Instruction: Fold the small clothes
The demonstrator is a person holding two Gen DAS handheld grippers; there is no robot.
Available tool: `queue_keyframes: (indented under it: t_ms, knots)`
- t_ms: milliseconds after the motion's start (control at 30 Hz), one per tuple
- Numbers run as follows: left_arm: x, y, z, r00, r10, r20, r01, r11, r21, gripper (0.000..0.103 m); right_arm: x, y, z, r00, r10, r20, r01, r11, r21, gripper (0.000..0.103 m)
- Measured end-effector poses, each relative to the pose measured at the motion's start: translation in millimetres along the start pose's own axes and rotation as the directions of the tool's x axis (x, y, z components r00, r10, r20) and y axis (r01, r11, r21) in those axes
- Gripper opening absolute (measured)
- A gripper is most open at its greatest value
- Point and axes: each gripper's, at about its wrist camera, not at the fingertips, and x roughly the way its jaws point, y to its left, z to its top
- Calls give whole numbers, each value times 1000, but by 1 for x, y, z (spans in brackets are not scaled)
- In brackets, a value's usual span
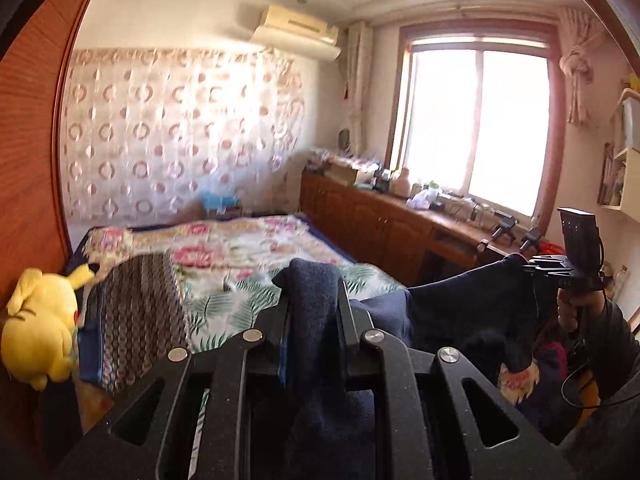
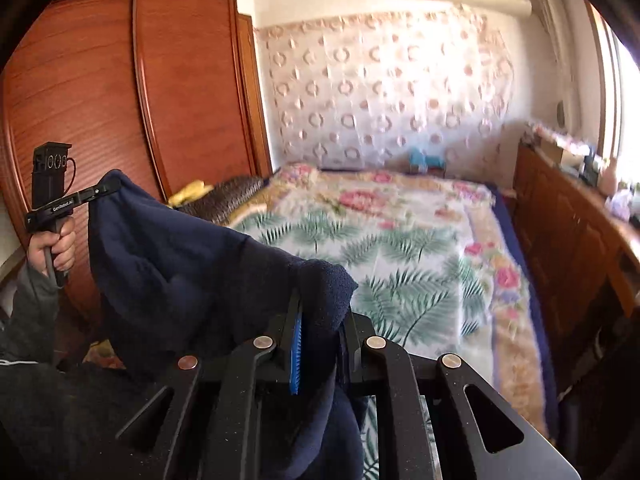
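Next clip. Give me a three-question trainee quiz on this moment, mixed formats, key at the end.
1. True or false: the navy garment lies flat on the floral blanket.
2. What does the left tool hold? A) navy garment B) plush toy C) nothing
3. Fill in: the yellow plush toy sits beside a ____ wardrobe.

Key: 1 false, both tools hold it up, the right tool included; 2 A; 3 wooden.

1. Left tongs (image 1: 312,300): matte black, flat linkage arms behind the tips joined by round silver pivot pins.
2. Right tongs (image 2: 320,320): same black build, with a ribbed blue pad inside one finger.
3. Dark grey sleeve (image 2: 32,304) below the far handle, a thin black cable beside it.
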Motion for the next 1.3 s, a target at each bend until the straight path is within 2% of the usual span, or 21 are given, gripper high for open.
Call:
queue_keyframes:
  t_ms: [167, 367, 633, 767, 833, 933, 1033, 1067, 1200, 1300]
  knots:
    - [-28, -19, 34, 994, -51, 93, 50, 999, 18, 18, -56, 17, 21, 996, -27, 88, 32, 998, -60, 14]
    - [-62, -30, 74, 982, -58, 179, 45, 996, 74, 18, -112, 30, 48, 982, -38, 186, 59, 992, -109, 14]
    - [-89, -20, 116, 963, -7, 271, -19, 995, 95, 18, -166, 39, 87, 949, -73, 306, 128, 978, -165, 14]
    - [-90, -7, 123, 954, 24, 298, -53, 995, 90, 18, -164, 35, 97, 940, -97, 327, 162, 971, -178, 14]
    - [-77, 1, 121, 957, 47, 287, -73, 994, 80, 18, -148, 27, 99, 941, -116, 319, 178, 969, -173, 14]
    - [-34, 18, 111, 965, 91, 247, -111, 992, 65, 18, -100, 23, 95, 953, -139, 270, 187, 969, -159, 14]
    - [26, 40, 92, 976, 139, 166, -148, 988, 41, 18, -46, 10, 97, 967, -167, 190, 194, 972, -134, 14]
    - [58, 53, 82, 980, 159, 120, -164, 986, 34, 18, -21, 0, 94, 973, -172, 150, 191, 974, -120, 14]
    - [145, 84, 35, 976, 216, -11, -216, 976, 28, 18, 77, -36, 68, 984, -179, 10, 179, 980, -88, 14]
    - [205, 105, 2, 966, 229, -120, -230, 973, 3, 18, 149, -59, 46, 975, -200, -93, 196, 979, -48, 14]
